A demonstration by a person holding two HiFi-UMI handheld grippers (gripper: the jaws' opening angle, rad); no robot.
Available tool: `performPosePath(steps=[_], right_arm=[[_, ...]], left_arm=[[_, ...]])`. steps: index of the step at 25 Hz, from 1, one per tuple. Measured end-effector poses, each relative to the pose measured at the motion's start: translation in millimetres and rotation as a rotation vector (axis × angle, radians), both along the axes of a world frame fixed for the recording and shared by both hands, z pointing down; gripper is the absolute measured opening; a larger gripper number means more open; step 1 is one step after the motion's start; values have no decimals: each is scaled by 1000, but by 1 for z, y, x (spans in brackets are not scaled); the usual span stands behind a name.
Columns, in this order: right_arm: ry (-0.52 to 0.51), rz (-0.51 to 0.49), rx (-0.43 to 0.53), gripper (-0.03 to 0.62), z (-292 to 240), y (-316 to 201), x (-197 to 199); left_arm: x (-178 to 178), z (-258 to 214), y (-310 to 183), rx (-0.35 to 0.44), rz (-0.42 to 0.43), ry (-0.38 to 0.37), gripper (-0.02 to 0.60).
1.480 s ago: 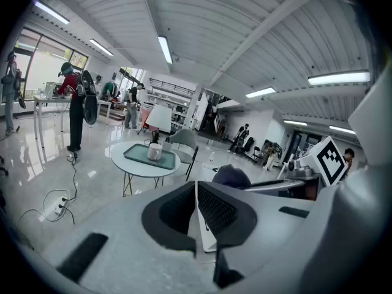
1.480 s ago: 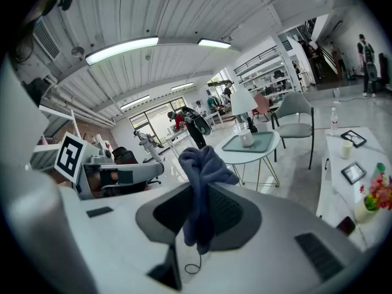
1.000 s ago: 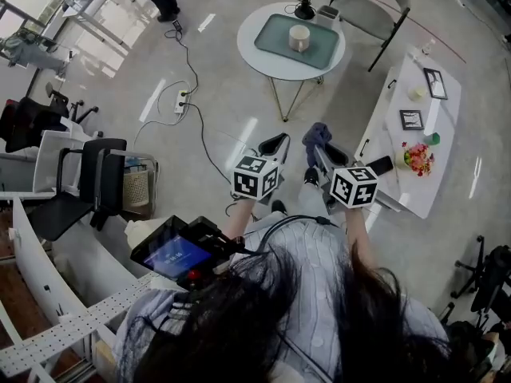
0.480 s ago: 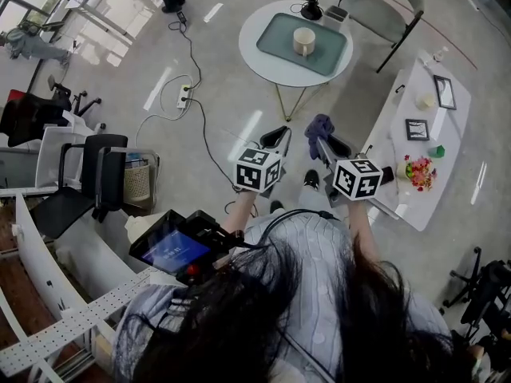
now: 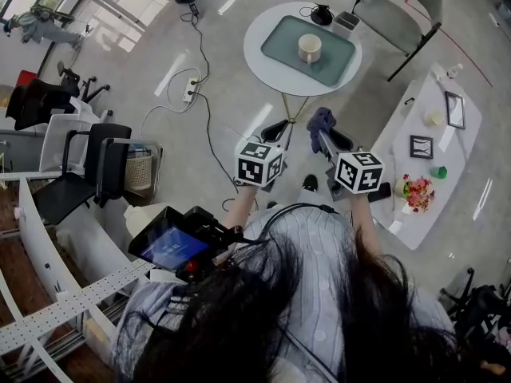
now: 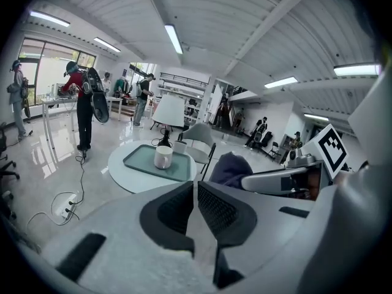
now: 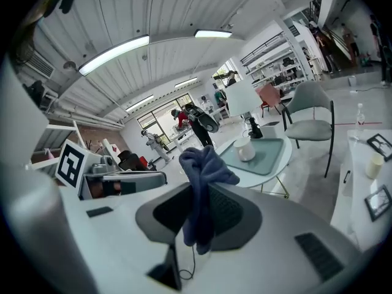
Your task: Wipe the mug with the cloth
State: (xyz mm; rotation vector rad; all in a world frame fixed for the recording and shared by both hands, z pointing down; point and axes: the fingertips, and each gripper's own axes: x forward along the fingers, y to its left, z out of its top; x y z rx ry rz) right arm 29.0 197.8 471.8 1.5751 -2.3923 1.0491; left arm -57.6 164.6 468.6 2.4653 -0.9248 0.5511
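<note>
Power strip: on the floor, at about 10 o'clock from the left gripper, well apart from it.
Left gripper: jaws closed to a thin slit in its own view, nothing between them; just beside the right gripper.
Round table: at 12 o'clock from both grippers, well apart.
Tray: green, flat on the round table.
Mug: pale, upright on the tray, handle toward 3 o'clock; no gripper touches it.
Right gripper: jaws clamped on the cloth.
Cloth: dark blue, bunched above the jaws, one end hanging below them.
Chair: at 2 o'clock from the table.
</note>
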Motion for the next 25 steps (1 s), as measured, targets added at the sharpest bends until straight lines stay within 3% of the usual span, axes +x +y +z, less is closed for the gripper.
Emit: performPosePath(steps=[12, 25], right_arm=[[-5, -66, -5, 92, 5, -32, 16], [3, -2, -78, 92, 30, -64, 33]], left_arm=[[17, 4, -28, -3, -50, -18, 18], [36, 32, -69, -64, 36, -22, 18]])
